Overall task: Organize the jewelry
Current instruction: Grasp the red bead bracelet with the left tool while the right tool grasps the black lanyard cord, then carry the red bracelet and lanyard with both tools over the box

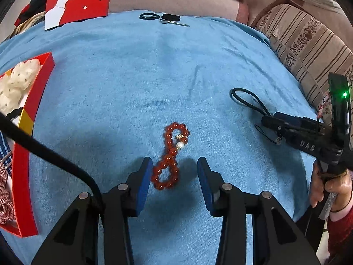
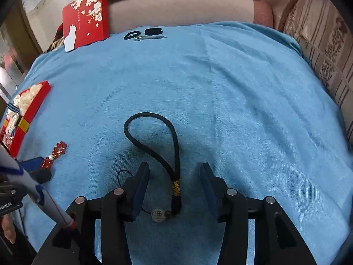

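Pick-up stage: the left gripper (image 1: 175, 165), jaws spread, straddles the red bead bracelet (image 1: 171, 156) on the blue towel (image 1: 132, 77). The right gripper (image 2: 174, 174), likewise spread, straddles the black cord lanyard (image 2: 154, 137). Next, each must likely descend and close before carrying to the red box (image 1: 33, 110).

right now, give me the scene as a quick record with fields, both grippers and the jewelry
surface: blue towel
left gripper: open, fingers either side of the red bead bracelet, not closed on it
right gripper: open, straddling the black cord loop
cord charm: small pale tag between the fingers
red box: at left, holds fabric items
far edge: black hair ties, metal clip, red lid
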### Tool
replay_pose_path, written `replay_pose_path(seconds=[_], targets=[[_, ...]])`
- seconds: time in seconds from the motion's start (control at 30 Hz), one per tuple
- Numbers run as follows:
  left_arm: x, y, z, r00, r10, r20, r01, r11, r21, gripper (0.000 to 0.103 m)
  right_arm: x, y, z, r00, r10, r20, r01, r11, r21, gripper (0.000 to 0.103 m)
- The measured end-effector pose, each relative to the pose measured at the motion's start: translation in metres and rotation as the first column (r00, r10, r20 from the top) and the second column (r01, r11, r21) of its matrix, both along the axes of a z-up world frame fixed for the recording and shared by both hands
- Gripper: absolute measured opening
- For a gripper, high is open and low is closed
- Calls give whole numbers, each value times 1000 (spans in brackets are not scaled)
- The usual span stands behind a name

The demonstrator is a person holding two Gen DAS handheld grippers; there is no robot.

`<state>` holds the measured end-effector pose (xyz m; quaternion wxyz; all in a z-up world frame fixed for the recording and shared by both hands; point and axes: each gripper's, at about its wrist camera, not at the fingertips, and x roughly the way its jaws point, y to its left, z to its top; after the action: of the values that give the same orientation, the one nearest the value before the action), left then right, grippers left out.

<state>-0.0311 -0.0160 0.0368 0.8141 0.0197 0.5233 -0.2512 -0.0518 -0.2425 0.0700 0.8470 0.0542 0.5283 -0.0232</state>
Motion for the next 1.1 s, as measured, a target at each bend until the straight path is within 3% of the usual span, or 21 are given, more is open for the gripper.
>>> replay_pose_path(seconds=[0.07, 0.13, 0.17, 0.23, 0.3, 0.63, 1.1], targets=[[0, 1, -2, 1000, 13, -2, -13, 1000, -4, 39, 1, 6, -2, 1000, 15, 0, -15, 999, -33, 52], [-1, 0, -3, 999, 31, 9, -31, 999, 11, 23, 1, 12, -3, 1000, 30, 1, -29, 997, -70, 44], [-1, 1, -4, 999, 33, 7, -33, 999, 19, 7, 1, 16, -4, 999, 39, 3, -39, 996, -78, 40], [-1, 6, -3, 999, 43, -16, -43, 999, -20, 7, 2, 19, -3, 999, 44, 5, -44, 996, -75, 17], [-3, 9, 2, 998, 55, -9, -55, 998, -24, 7, 2, 19, -1, 999, 37, 4, -37, 997, -64, 10], [-33, 48, 62, 990, 125, 72, -116, 986, -121, 7, -13, 13, 35, 997, -10, 74, 5, 998, 67, 9], [-75, 101, 115, 959, 219, 181, -197, 972, -131, 7, -38, 56, 95, 983, 67, 173, -94, 984, 153, 9]])
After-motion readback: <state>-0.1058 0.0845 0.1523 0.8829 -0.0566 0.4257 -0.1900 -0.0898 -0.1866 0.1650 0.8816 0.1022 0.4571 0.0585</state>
